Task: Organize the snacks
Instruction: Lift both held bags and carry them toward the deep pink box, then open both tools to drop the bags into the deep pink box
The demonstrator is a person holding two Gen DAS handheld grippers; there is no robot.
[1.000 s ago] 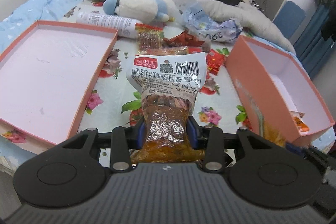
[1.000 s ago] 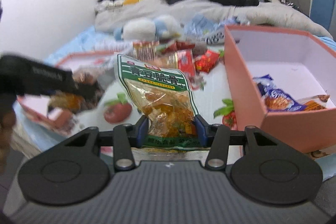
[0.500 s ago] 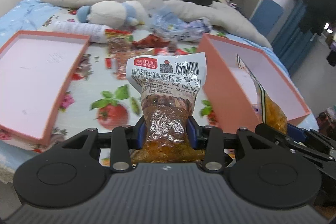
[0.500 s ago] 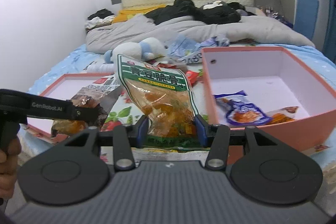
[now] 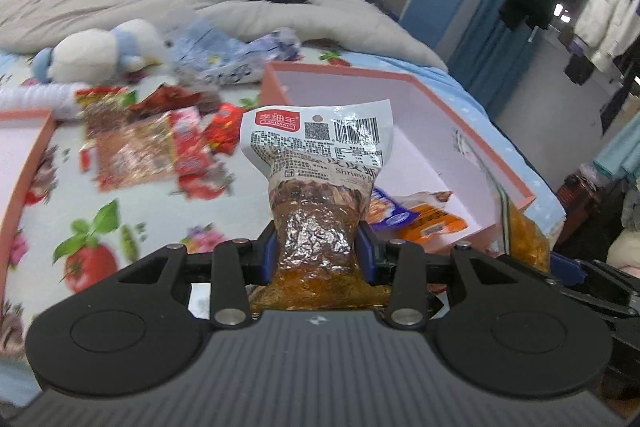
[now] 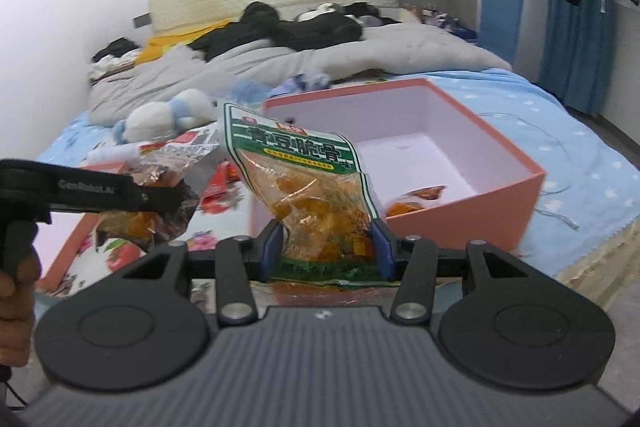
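While both hands hover over the flowered bed sheet (image 5: 132,239), each gripper carries a snack. The left gripper (image 5: 316,253) has its blue pads pressed on either side of a shrimp packet (image 5: 320,187), pinching it at its narrow foil waist; the jaws stand partly closed, only as wide as the squeezed bag. The packet rises upright from the jaws, its white back label with barcode and red logo on top, the amber contents bulging below the pads. The right gripper (image 6: 326,247) clamps a green packet (image 6: 316,195) in the same way, its pads touching both edges near the bottom of the bag, the green-and-white printed top leaning slightly to the left.

Behind both packets sits the pink box (image 5: 472,111), open at the top, with white inner walls. On its floor lie an orange and blue wrapped snack (image 5: 416,215) near the front wall. In the right wrist view the left gripper (image 6: 168,197) shows from the side at the left edge, held by a hand (image 6: 16,307), with the shrimp packet (image 6: 160,187) hanging in it in front of the pink lid (image 6: 68,251).

Further back on the sheet a loose heap of red snack packets (image 5: 160,143) lies between lid and box, blurred. Beyond it are a plush toy (image 5: 100,51), a blue plastic bag (image 5: 224,55) and a grey quilt (image 5: 120,7).
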